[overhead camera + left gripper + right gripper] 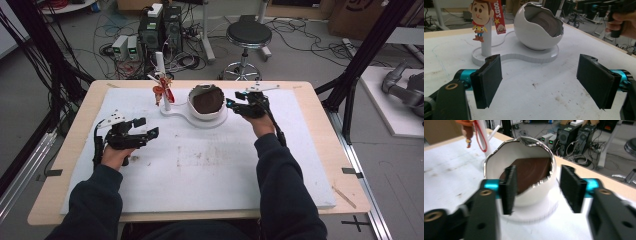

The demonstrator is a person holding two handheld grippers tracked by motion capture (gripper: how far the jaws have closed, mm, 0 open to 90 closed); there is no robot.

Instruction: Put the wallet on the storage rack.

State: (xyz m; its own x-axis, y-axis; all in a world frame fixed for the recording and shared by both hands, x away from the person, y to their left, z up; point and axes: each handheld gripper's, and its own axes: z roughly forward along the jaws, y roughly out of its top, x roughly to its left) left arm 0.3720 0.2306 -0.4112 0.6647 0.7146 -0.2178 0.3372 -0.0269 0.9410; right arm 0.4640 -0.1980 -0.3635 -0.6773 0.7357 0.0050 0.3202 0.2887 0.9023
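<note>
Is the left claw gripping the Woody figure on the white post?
No: the left claw stands open over bare table, while the Woody figure hangs farther off on its post.

Grippers: I'm counting two, the left gripper (142, 131) and the right gripper (234, 101)
Egg-shaped bowls: I'm seeing one egg-shaped bowl (206, 101)
Figure keychains: I'm spotting one figure keychain (481, 18)
White posts: one white post (162, 82)
White bases: one white base (524, 56)

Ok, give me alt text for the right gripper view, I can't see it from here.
The right tongs stand open with nothing between them, right in front of a white egg-shaped bowl with a jagged rim and a brown inside. The bowl sits on a white base; behind it to the left a white post carries a red strap.
</note>
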